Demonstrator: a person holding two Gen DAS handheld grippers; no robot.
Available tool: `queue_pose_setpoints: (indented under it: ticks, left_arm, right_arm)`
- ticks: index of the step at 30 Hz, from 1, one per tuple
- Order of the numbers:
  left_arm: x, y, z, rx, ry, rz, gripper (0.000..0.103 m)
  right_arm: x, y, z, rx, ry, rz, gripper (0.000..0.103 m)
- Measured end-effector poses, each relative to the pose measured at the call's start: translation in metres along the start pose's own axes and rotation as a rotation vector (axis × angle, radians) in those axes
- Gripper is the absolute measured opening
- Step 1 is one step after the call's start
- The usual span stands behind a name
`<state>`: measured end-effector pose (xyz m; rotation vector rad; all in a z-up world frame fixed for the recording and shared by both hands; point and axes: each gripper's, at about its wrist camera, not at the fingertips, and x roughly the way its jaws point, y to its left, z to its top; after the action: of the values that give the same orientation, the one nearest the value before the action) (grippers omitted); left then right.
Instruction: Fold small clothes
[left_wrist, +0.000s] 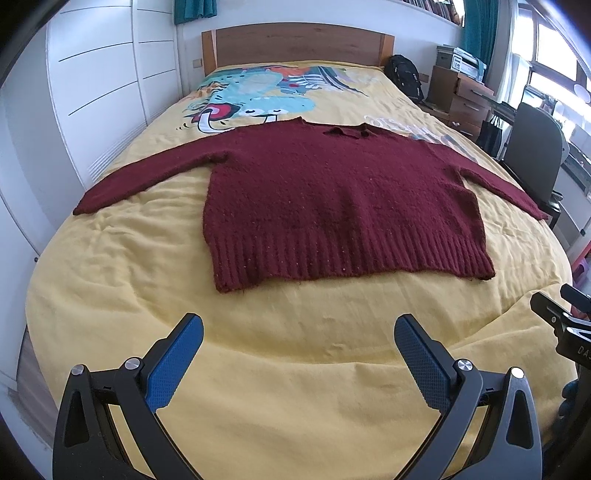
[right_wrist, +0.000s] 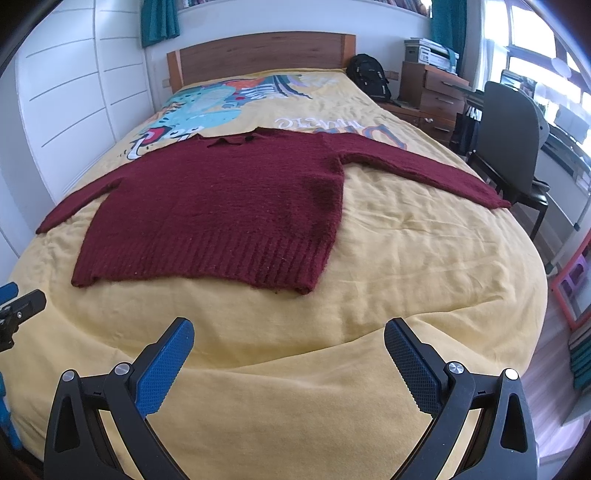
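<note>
A dark red knitted sweater (left_wrist: 332, 192) lies flat on the yellow bed cover (left_wrist: 258, 387), hem toward me, both sleeves spread out to the sides. It also shows in the right wrist view (right_wrist: 221, 206). My left gripper (left_wrist: 299, 332) is open and empty, held above the cover a little short of the hem. My right gripper (right_wrist: 290, 336) is open and empty, short of the hem's right corner. Part of the right gripper shows at the right edge of the left wrist view (left_wrist: 569, 321).
The bed (right_wrist: 406, 295) has a wooden headboard (left_wrist: 295, 44). White wardrobe doors (left_wrist: 92, 92) stand on the left. A black backpack (right_wrist: 369, 75), wooden drawers (right_wrist: 432, 92) and a dark chair (right_wrist: 509, 147) stand on the right.
</note>
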<state>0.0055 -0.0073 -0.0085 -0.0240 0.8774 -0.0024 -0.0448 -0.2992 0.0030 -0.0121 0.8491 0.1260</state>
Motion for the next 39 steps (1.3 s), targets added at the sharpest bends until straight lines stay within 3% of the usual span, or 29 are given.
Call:
queue_pose_setpoints:
  ticks: [14, 26, 34, 39]
  left_arm:
    - [0.007, 0.0, -0.001, -0.004, 0.036, -0.035, 0.102]
    - [0.018, 0.015, 0.006, -0.069, 0.094, -0.113, 0.102]
    - [0.029, 0.022, 0.014, -0.059, 0.116, -0.088, 0.102]
    - [0.037, 0.033, 0.025, -0.063, 0.102, -0.014, 0.102]
  right_arm:
    - [0.003, -0.004, 0.001, 0.023, 0.016, 0.014, 0.103]
    - [0.011, -0.01, 0.006, 0.048, 0.039, 0.046, 0.103]
    - [0.018, -0.022, 0.025, 0.103, 0.034, 0.058, 0.103]
    - [0.027, -0.045, 0.048, 0.159, 0.016, 0.032, 0.103]
